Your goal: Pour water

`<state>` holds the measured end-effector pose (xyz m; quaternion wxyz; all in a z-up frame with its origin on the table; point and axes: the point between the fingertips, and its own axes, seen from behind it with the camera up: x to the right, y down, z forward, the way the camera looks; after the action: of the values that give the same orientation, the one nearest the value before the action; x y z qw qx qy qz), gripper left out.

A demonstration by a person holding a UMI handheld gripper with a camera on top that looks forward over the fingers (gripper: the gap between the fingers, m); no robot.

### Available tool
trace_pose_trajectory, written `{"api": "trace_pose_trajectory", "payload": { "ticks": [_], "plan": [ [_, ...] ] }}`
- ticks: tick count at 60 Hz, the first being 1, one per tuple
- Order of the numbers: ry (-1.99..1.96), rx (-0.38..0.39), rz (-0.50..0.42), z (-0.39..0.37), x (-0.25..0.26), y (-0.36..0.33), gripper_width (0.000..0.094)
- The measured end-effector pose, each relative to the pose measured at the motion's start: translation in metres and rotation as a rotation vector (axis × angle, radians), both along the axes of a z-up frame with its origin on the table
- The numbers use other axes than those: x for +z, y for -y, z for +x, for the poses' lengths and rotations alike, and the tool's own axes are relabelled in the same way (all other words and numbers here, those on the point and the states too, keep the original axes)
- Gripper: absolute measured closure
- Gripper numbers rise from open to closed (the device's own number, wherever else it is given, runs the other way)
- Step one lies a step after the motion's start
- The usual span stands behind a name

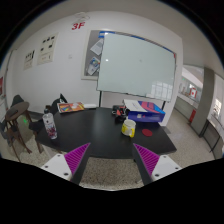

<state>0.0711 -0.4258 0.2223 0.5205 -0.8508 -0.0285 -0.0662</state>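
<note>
A clear plastic bottle [49, 124] with a white label stands near the left end of the dark table [95, 132]. A yellow cup [128, 128] sits on the table right of centre, beyond my fingers. My gripper [112, 160] hangs well back from the table, open, with nothing between its magenta pads [72, 157]. Both things are far ahead of the fingertips.
A blue box with pink items [146, 111] lies at the table's far right. An orange item [70, 106] lies at the back left. A chair [20, 122] stands left of the table. A whiteboard [135, 65] hangs on the wall behind. Speckled floor [112, 170] shows below.
</note>
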Motion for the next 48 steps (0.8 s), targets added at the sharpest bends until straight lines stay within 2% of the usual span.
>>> {"api": "trace_pose_trajectory", "payload": {
  "ticks": [7, 16, 27, 41, 48],
  "plan": [
    [0.019, -0.001, -0.036, -0.007, -0.021, 0.006, 0.0091],
    [0.051, -0.001, -0.086, -0.042, -0.086, 0.017, 0.0089],
    [0.003, 0.025, -0.186, -0.136, -0.164, 0.033, 0.0087],
    [-0.116, 0.106, -0.119, -0.289, -0.189, -0.041, 0.0086],
    [-0.146, 0.102, -0.051, -0.330, -0.183, -0.103, 0.0090]
  ]
}}
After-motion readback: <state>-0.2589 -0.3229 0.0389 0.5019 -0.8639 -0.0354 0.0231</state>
